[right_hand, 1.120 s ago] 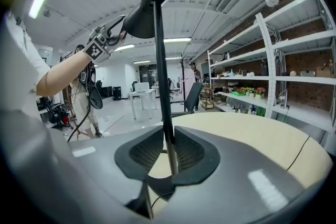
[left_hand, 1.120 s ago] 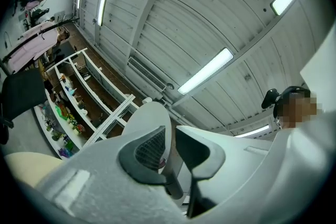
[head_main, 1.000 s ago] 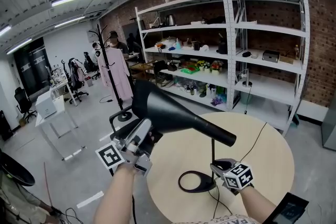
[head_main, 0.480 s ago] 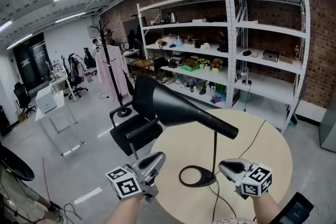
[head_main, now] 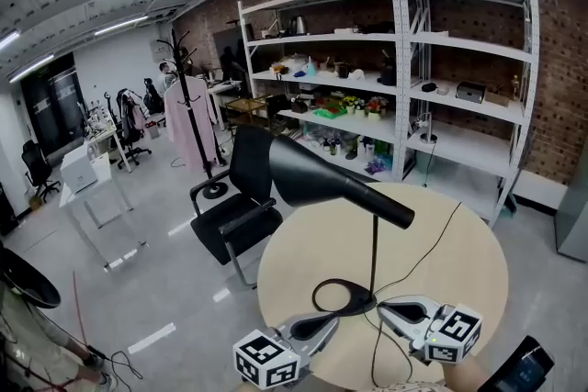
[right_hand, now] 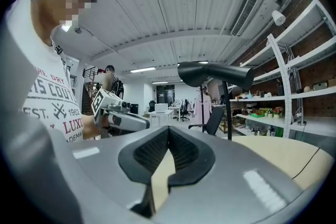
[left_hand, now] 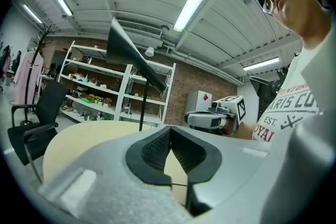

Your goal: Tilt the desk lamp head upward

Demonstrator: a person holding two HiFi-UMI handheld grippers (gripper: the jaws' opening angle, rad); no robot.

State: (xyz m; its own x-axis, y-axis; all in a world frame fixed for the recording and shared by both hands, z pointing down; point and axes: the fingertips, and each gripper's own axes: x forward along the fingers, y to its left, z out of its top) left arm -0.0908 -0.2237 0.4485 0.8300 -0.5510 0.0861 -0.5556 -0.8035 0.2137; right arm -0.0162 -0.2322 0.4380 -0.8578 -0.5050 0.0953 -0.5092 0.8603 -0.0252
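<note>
Desk lamp (head_main: 371, 225): stands on the near half of a round pale table (head_main: 459, 262).

- Nearest: the left gripper (head_main: 329, 322) and right gripper (head_main: 386, 308) sit low at the table's near edge, on either side of the lamp's ring base (head_main: 342, 298) and close to it. Neither is seen touching it. Each gripper's own view shows its jaws pressed together with nothing between them.
- Next: a thin upright stem (head_main: 373, 257) rises from the back of the ring.
- Above: the long black cone head (head_main: 308, 177) slopes up and away to the left, with its wide mouth out past the table's edge. The head looks already raised.
- Beyond: the cord (head_main: 430, 239) trails from the base across the table to the far right edge.
- Farther: a black chair (head_main: 230, 218) stands under the head's reach, with shelves (head_main: 459, 60) along the brick wall.

Risks, as judged:
- The head overhangs well to one side of a slim base, so a sideways knock on the stem or ring could topple the lamp toward the chair.
- The right gripper lies just beside the cord, so lifting it carelessly could snag the cord and drag the base.
- A push with closed jaws may skid off the smooth cone.
- More tilt could overshoot the joint.
</note>
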